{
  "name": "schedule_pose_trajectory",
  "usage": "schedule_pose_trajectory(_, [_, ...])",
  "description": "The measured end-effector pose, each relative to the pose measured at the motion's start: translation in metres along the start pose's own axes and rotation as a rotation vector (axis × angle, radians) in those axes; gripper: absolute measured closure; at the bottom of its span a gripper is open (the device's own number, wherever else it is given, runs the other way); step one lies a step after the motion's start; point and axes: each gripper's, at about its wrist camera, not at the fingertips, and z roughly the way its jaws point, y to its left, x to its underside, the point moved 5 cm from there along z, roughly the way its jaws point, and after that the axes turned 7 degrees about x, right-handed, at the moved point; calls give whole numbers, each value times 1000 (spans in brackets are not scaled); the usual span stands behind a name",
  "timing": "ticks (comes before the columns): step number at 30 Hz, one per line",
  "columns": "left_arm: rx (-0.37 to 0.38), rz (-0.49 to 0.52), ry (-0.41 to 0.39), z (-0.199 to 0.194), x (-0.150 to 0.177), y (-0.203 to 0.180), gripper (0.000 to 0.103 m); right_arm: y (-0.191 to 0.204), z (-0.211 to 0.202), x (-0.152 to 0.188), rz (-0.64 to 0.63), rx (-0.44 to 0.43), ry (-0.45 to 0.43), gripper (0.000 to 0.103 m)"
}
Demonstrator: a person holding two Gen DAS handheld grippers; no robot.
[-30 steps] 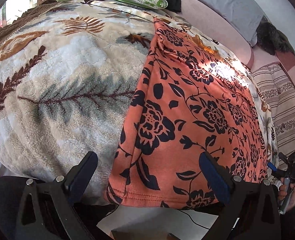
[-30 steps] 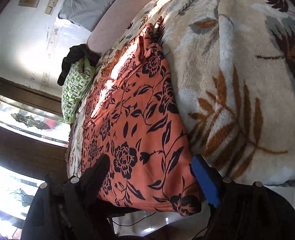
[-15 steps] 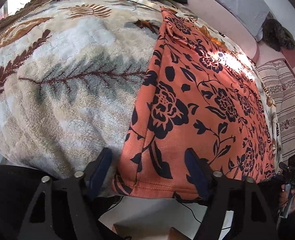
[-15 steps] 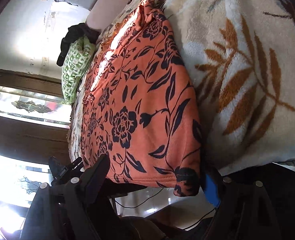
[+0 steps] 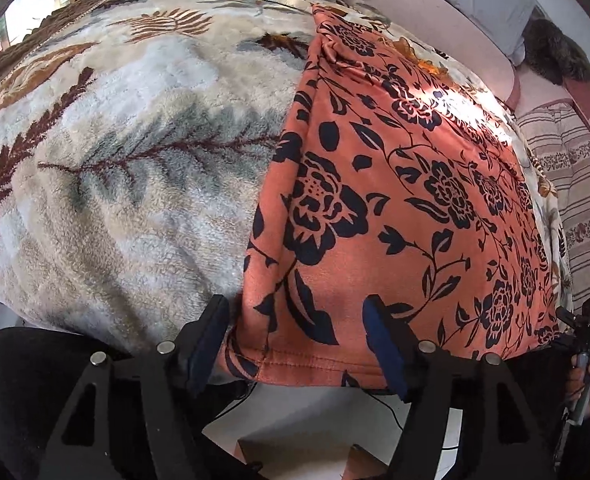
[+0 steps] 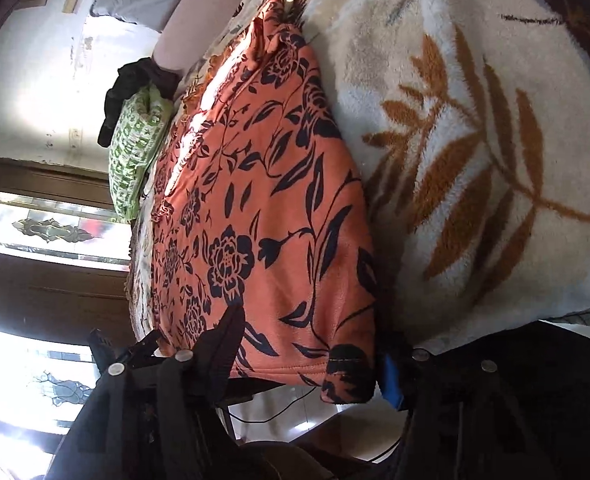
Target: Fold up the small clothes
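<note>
garment (image 5: 395, 200) lies flat on the bed's blanket (image 5: 127, 184), hem overhanging; left tool (image 5: 299, 344) and right tool (image 6: 307, 360) straddle its corners, seemingly unclenched; closing shallow could pinch one layer, or snag blanket.

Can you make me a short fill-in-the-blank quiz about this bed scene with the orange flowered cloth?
1. The orange garment carries a floral print coloured ____.
2. It lies spread on a fleece blanket patterned with ____.
3. The left tongs and the right tongs are both ____ astride the garment's near hem.
4. The pillow at the bed's far end is white and ____.

Missing words: black; leaves; open; green
</note>
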Motion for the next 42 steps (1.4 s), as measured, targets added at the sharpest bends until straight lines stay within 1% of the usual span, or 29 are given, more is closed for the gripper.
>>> schedule_pose_trajectory(4, [-1,-36,10,0,8,6,33,1,-1,0,-8,-12,-10,41])
schedule_pose_trajectory(6, [-6,-29,15,2,9,6,33,1,-1,0,-5,-17,-13,41])
schedule_pose_trajectory(8, [-51,3,31,4,10,5,67,1,-1,-1,-4,-18,-15,41])
schedule_pose_trajectory(9, [-48,13,44,6,10,4,87,2,-1,0,-8,-16,-12,42])
schedule_pose_trajectory(10, [-25,3,44,4,10,4,91,2,0,0,-13,-13,-8,47])
schedule_pose_trajectory(11, [-17,-6,44,3,9,4,92,2,1,1,-19,-4,-5,57])
schedule_pose_trajectory(12, [-2,-14,35,-1,8,3,94,3,1,1,-23,14,-3,63])
schedule_pose_trajectory(14, [80,-39,-8,-18,3,-4,94,9,-6,0,-41,33,-26,82])
schedule_pose_trajectory(16, [112,-27,-55,-36,-5,-12,94,24,-19,-2,-69,14,-69,85])
schedule_pose_trajectory(18, [120,-19,-52,-35,-10,-11,94,30,-26,-6,-82,3,-89,85])
schedule_pose_trajectory(19, [103,-36,-24,-25,-10,-5,93,27,-24,-8,-77,14,-86,85])
schedule_pose_trajectory(21, [62,-103,77,4,0,13,93,10,-9,-10,-12,52,-46,84])
schedule_pose_trajectory(22, [65,-114,89,10,4,17,91,0,0,-9,37,69,-10,83])
schedule_pose_trajectory(23, [73,-117,62,8,5,15,91,-8,7,-8,79,72,19,79])
schedule_pose_trajectory(24, [85,-123,56,5,5,13,86,-7,5,-9,75,71,-1,80])
schedule_pose_trajectory(25, [98,-124,53,5,6,12,74,-5,2,-10,74,63,-17,74])
schedule_pose_trajectory(26, [114,-120,53,5,6,10,69,-5,1,-11,85,42,-23,48])
schedule_pose_trajectory(27, [117,-112,57,5,5,7,63,-5,1,-12,96,0,-26,37])
schedule_pose_trajectory(28, [109,-99,60,7,5,4,60,-6,2,-14,100,-2,-23,38])
schedule_pose_trajectory(29, [87,-81,59,8,4,0,61,-5,4,-13,88,14,-12,43])
schedule_pose_trajectory(30, [59,-52,53,8,4,-2,74,-3,5,-13,61,42,-6,54])
schedule_pose_trajectory(31, [31,-18,55,8,3,-4,95,-2,6,-13,49,67,-1,88])
schedule_pose_trajectory(32, [43,-15,59,8,3,-6,95,-1,6,-13,52,72,0,96])
schedule_pose_trajectory(34, [85,-40,40,0,-1,-5,95,3,1,-14,55,65,-18,97])
schedule_pose_trajectory(35, [87,-41,33,-3,-2,-4,95,7,-3,-15,62,43,-28,97])
schedule_pose_trajectory(38, [88,-71,70,1,1,4,95,15,-11,-15,48,19,-38,97])
schedule_pose_trajectory(40, [78,-61,94,7,-2,3,95,10,-7,-19,74,-1,-17,97])
schedule_pose_trajectory(41, [84,-51,95,6,-8,-1,95,10,-7,-22,81,-22,-11,97])
schedule_pose_trajectory(42, [110,-33,74,1,-18,-9,95,14,-7,-29,82,-51,-17,97])
